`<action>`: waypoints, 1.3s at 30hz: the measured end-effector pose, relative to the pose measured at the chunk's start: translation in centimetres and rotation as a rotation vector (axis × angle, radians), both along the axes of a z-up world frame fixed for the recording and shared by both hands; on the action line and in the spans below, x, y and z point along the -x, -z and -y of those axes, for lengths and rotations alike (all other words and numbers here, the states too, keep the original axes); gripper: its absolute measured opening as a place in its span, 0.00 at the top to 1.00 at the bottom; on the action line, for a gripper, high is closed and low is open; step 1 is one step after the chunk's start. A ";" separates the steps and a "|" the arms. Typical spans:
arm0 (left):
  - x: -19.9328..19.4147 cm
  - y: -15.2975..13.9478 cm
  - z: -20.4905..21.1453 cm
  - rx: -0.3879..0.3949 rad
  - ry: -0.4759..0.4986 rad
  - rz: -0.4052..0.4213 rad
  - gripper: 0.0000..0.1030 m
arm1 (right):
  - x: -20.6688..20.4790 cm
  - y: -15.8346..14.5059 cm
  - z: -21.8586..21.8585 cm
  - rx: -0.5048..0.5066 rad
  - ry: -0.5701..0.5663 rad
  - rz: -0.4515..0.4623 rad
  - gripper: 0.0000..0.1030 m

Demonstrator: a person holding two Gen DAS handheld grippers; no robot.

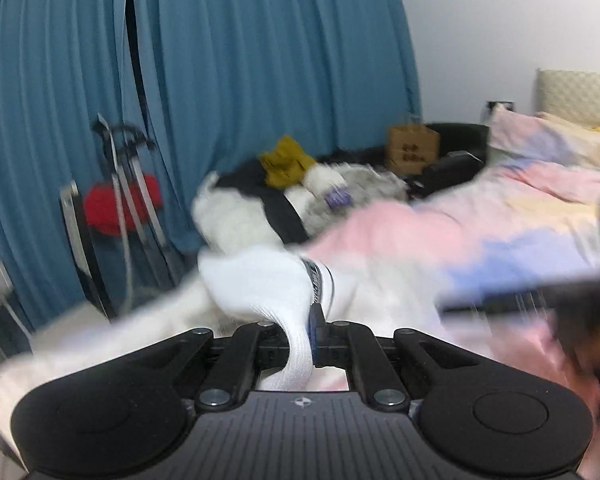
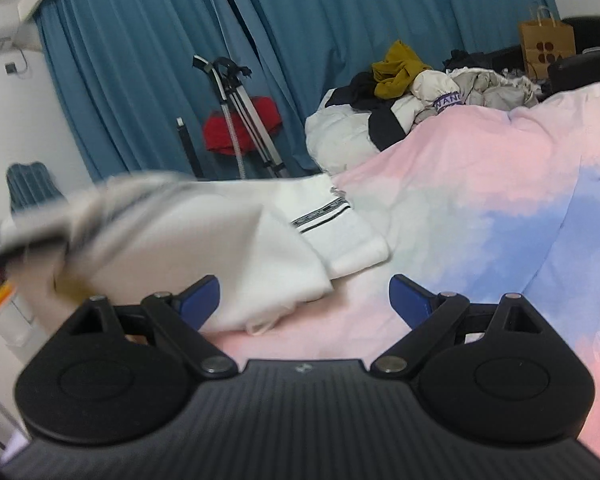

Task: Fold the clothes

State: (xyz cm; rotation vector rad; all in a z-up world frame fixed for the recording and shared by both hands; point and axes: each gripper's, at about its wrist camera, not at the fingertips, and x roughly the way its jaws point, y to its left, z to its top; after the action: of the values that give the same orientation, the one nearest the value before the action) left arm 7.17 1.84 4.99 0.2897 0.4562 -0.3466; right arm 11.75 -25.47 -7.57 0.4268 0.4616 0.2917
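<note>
1. Light is soft, even and indoor; its source is not visible, and shadows are faint.
2. The left wrist view is heavily motion-blurred across the centre and right.
3. The right wrist view is sharper, with a blurred streak at centre left.
4. Fisheye distortion bends both frames' edges; the corners go dark.

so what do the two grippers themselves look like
Both match: matte black bodies with a ribbed top plate carrying a small crosshair mark, round discs at each side, linkage arms with silver pivot bolts. The right gripper shows blue fingertips; the left gripper looks alike.
</note>
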 end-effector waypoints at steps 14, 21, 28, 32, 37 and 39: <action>-2.0 3.1 -4.7 0.112 -0.005 -0.201 0.20 | 3.2 -1.3 -1.6 0.069 0.027 -0.071 0.10; -8.1 0.9 -5.3 0.197 -0.048 -0.182 0.16 | 2.1 -0.8 -0.5 0.039 0.049 -0.093 0.10; -22.1 -2.4 1.4 0.098 -0.099 -0.112 0.18 | -0.2 1.1 1.3 0.029 0.093 -0.129 0.10; -28.4 -0.6 6.5 -0.102 -0.085 -0.163 0.21 | -1.7 2.5 2.5 -0.010 0.105 -0.161 0.10; -32.8 2.2 11.6 -0.266 -0.042 -0.272 0.97 | -3.4 4.0 3.9 -0.049 0.117 -0.185 0.10; -33.0 2.5 13.6 -0.301 -0.011 -0.282 0.97 | -4.0 4.5 4.4 -0.074 0.121 -0.200 0.10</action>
State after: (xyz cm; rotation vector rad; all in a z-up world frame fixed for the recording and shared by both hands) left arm 40.19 -11.72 2.51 0.5337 0.7898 -0.3086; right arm 15.73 -29.87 -12.11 0.5570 0.6194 0.1500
